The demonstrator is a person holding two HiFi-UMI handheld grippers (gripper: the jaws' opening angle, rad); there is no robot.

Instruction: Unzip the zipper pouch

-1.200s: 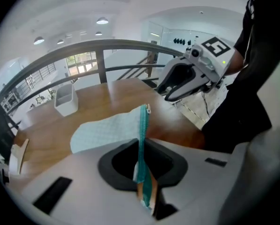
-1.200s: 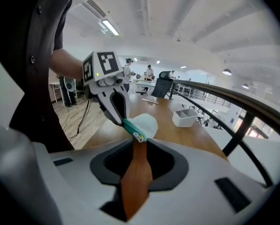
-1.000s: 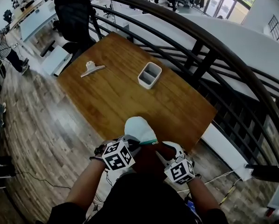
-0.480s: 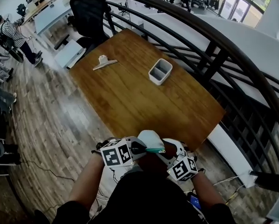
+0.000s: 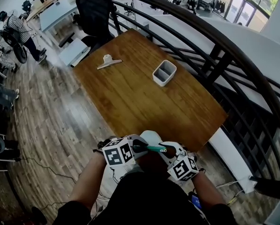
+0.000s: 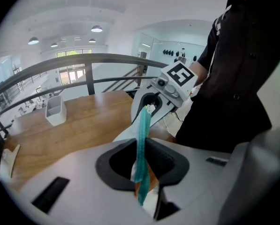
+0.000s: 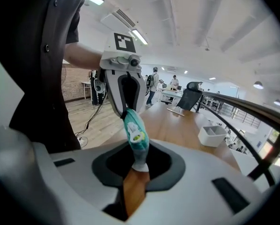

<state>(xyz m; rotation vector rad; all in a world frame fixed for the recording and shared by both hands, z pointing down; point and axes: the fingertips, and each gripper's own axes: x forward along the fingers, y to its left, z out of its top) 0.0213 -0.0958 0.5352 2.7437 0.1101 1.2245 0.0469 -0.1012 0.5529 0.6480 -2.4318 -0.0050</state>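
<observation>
I hold a white zipper pouch (image 5: 152, 137) with a teal zipper (image 5: 154, 148) in the air, just off the near edge of the wooden table (image 5: 130, 97). My left gripper (image 5: 139, 148) pinches the teal zipper band (image 6: 142, 144) at one end, and its jaws are opening slightly. Facing it from the other end, my right gripper (image 5: 164, 150) is closing on the pale zipper pull (image 7: 139, 159) of the pouch (image 7: 134, 128). The zipper runs taut between the two grippers. My arms and the grippers hide most of the pouch's body.
On the table stand a grey two-compartment bin (image 5: 164, 72) and a binder clip (image 5: 109, 61), both far from the grippers. A black railing (image 5: 215, 55) curves past the table's far and right sides. A black chair (image 5: 95, 8) stands beyond the table.
The pouch has come down towards my body and shows less of its white body. The right gripper has come in onto the zipper's end, so the teal zipper now spans the two grippers.
</observation>
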